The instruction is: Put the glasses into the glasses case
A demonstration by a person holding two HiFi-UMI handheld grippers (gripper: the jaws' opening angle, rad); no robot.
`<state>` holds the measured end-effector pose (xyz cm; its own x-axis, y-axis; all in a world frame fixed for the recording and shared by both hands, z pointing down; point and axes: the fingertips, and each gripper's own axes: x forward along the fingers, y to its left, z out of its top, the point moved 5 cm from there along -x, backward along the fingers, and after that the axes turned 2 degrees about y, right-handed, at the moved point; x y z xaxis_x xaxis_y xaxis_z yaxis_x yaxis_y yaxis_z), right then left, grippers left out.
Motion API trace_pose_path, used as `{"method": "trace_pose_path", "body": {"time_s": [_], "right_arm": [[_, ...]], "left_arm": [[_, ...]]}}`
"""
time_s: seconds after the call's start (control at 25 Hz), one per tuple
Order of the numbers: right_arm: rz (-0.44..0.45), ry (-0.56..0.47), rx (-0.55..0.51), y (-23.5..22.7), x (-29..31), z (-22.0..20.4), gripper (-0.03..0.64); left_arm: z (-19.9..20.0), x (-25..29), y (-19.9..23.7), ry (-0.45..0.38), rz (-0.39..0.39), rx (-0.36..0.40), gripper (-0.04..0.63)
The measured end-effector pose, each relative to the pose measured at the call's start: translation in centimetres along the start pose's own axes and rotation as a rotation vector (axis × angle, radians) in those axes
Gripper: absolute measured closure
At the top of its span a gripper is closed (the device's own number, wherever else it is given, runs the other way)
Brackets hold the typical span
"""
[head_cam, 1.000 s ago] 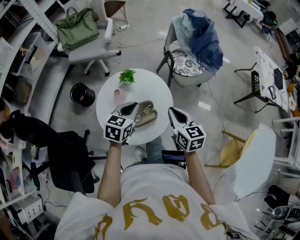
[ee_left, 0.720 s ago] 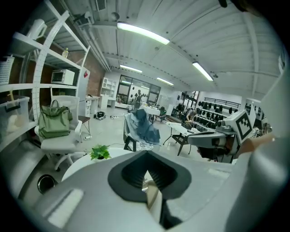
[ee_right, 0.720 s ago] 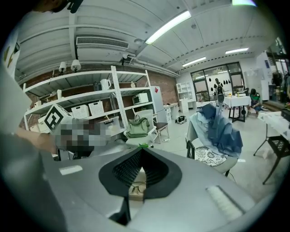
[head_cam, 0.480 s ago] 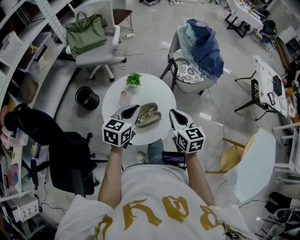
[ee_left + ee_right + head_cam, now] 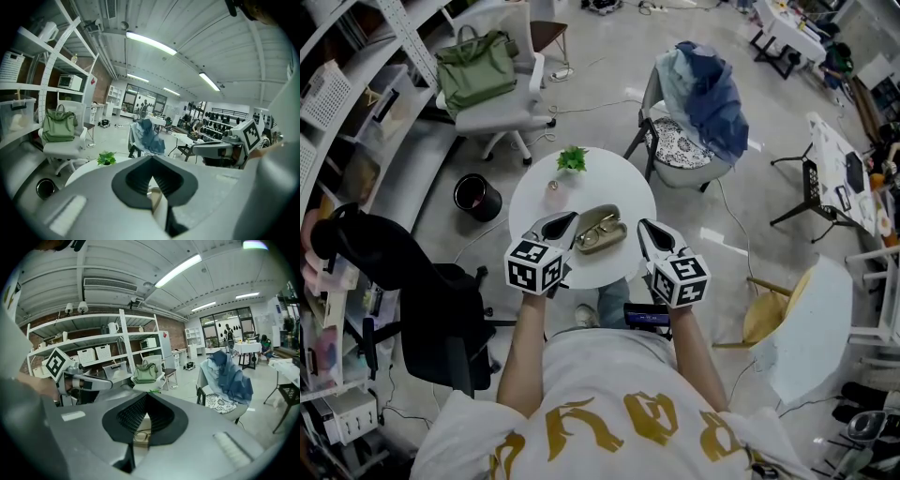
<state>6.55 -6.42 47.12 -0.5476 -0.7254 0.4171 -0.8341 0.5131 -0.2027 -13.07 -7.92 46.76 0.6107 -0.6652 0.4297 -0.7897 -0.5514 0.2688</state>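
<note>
On the round table point(image 5: 622, 184), between the gripper tips, the glasses point(image 5: 595, 232) lie in the open case point(image 5: 609, 214). The left gripper point(image 5: 563, 221) and right gripper point(image 5: 644, 227) both have their jaws closed together, holding nothing. The glasses look light, thin-framed and fragile. Pinch the bridge or a temple gently, never the lenses.

Ones and twos on our count!
We tally one round white table point(image 5: 630, 187), one open olive glasses case point(image 5: 617, 223), one pair of thin-framed glasses point(image 5: 593, 234), one small green potted plant point(image 5: 573, 159), two grey grippers, namely left gripper point(image 5: 560, 225) and right gripper point(image 5: 649, 231), one white swivel chair point(image 5: 502, 108), one green handbag point(image 5: 474, 67), one black bin point(image 5: 475, 196).
</note>
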Motion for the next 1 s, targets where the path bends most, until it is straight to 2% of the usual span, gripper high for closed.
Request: {"method": "trace_pose_path", "body": {"time_s": [1.0], "right_arm": [[0.002,0.008,-0.003,0.22,0.19,0.25,0.591]], "left_arm": [[-0.32,0.05,0.23,0.024,-0.013,0.003,0.595]]}}
